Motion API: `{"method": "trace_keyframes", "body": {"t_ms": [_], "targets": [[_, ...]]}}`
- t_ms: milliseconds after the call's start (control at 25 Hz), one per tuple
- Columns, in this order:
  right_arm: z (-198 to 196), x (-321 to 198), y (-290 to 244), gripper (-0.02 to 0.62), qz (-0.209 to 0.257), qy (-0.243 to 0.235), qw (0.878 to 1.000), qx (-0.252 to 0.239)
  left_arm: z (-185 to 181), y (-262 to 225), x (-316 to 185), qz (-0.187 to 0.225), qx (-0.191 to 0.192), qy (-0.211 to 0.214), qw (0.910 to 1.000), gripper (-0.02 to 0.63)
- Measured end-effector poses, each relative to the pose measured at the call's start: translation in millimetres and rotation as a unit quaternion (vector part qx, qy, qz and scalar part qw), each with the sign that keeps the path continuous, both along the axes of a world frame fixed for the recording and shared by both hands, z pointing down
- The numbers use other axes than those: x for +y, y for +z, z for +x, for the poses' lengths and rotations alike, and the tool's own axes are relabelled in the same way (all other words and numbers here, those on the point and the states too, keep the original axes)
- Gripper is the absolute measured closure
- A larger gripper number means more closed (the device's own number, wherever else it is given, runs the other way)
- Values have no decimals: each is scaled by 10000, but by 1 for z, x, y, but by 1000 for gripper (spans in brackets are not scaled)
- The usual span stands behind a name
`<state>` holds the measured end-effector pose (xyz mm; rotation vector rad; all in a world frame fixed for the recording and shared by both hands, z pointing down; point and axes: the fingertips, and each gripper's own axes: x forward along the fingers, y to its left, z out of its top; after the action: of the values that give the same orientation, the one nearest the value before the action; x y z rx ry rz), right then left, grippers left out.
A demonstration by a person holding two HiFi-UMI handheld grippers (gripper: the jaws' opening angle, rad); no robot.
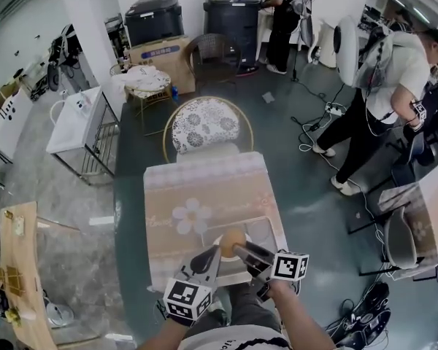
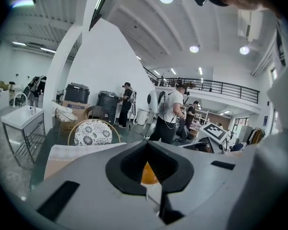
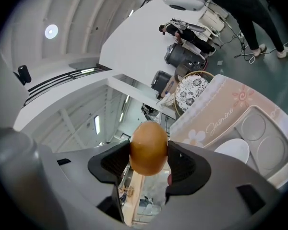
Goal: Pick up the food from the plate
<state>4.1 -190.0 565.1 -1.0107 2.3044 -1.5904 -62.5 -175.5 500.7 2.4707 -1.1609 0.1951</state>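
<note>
The food (image 3: 148,147) is a smooth orange-brown, egg-shaped piece. My right gripper (image 3: 149,159) is shut on it and holds it in the air, tilted above the table. Below it lies the white plate (image 3: 233,150) in a clear tray (image 3: 278,164). In the head view the food (image 1: 232,239) hangs over the plate (image 1: 228,260), at the tips of the right gripper (image 1: 239,249). My left gripper (image 1: 213,254) is close on the food's left, its jaws together with nothing in them. Through its jaw notch in the left gripper view, the food (image 2: 149,174) shows as an orange patch.
The tray (image 1: 266,228) sits on a table with a pink flowered cloth (image 1: 197,188). A round patterned chair (image 1: 204,126) stands at the table's far side. A white stand (image 1: 77,119) is at the left. People (image 1: 383,86) stand at the back right.
</note>
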Motion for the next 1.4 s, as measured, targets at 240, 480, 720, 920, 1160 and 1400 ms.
{"method": "trace_keyframes", "body": {"t_ms": [240, 480, 720, 920, 1160, 1400], "targets": [[-4, 20, -42, 360, 391, 105, 9991, -134, -5, -30, 21, 295, 74, 65, 9995, 601], [-6, 33, -81, 360, 771, 83, 9968, -193, -5, -58, 36, 454, 190, 80, 9988, 601], [-8, 36, -116, 360, 1072, 194, 9937, -255, -13, -93, 41, 678, 384, 110, 9969, 601], [-8, 37, -148, 360, 1390, 238, 9895, -317, -12, -111, 44, 862, 441, 166, 9952, 601], [-2, 45, -165, 360, 1468, 345, 9882, -259, -16, -132, 51, 1043, 496, 187, 9931, 601], [-11, 49, -198, 360, 1847, 429, 9810, -399, -20, -146, 55, 1186, 492, 202, 9915, 601]]}}
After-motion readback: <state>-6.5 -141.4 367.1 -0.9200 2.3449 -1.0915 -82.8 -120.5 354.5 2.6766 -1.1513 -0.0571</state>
